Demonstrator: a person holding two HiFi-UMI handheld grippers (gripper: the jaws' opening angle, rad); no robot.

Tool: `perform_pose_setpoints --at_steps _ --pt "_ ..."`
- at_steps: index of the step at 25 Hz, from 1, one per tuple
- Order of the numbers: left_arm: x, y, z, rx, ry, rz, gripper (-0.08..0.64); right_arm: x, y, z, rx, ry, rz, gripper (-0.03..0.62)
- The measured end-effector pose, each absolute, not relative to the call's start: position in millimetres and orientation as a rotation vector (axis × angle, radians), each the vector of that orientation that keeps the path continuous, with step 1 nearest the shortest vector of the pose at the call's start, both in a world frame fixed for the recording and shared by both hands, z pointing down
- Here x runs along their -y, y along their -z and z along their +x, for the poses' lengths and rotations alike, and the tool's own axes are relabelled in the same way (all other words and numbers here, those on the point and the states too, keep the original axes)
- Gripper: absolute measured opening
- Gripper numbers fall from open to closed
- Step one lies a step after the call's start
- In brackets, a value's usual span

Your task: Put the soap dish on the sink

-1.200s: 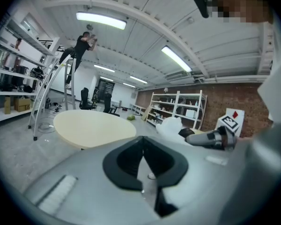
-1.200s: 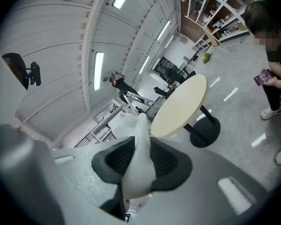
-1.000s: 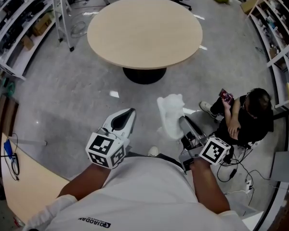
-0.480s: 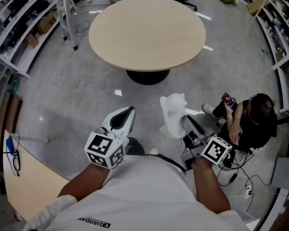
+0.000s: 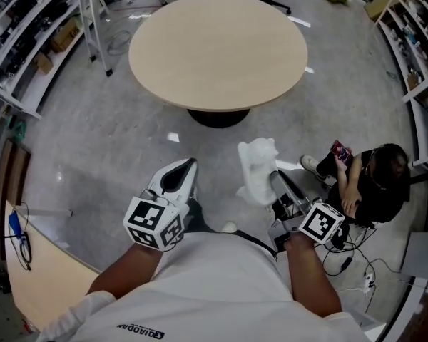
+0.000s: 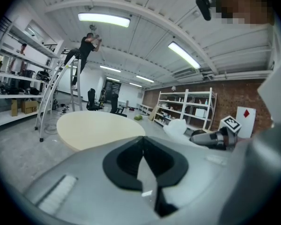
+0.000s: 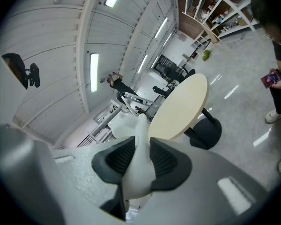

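The soap dish point(image 5: 255, 169) is a white, moulded piece held out in front of me above the grey floor. My right gripper point(image 5: 273, 182) is shut on it, and in the right gripper view its edge point(image 7: 139, 156) sits pinched between the two black pads. My left gripper point(image 5: 187, 168) hangs level at the left with its jaws shut and nothing in them point(image 6: 142, 146). From the left gripper view the right gripper's marker cube point(image 6: 229, 123) and the dish point(image 6: 178, 127) show off to the right. No sink shows in any view.
A round beige table point(image 5: 217, 45) on a black foot stands ahead. At the right a person point(image 5: 367, 180) sits by cables with a phone. Shelving point(image 5: 28, 34) lines both sides, a desk corner point(image 5: 36, 276) lies at lower left, and a person on a ladder point(image 6: 82, 55) is far off.
Both grippers and the dish have edged slightly forward toward the round table. Neither grip has altered.
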State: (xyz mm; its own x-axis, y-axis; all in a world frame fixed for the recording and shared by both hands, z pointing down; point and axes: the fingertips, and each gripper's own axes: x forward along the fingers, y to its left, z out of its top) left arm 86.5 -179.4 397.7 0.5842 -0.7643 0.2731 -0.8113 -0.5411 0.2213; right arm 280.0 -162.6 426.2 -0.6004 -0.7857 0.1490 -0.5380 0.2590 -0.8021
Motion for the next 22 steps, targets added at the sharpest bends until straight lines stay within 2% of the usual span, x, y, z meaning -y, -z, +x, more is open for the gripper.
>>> perform_pose_setpoints --at_steps 22 --pt "280 -410 17 1.296 -0.139 2.416 0.008 248 -441 214 -2.317 1.353 -1.286 0.101"
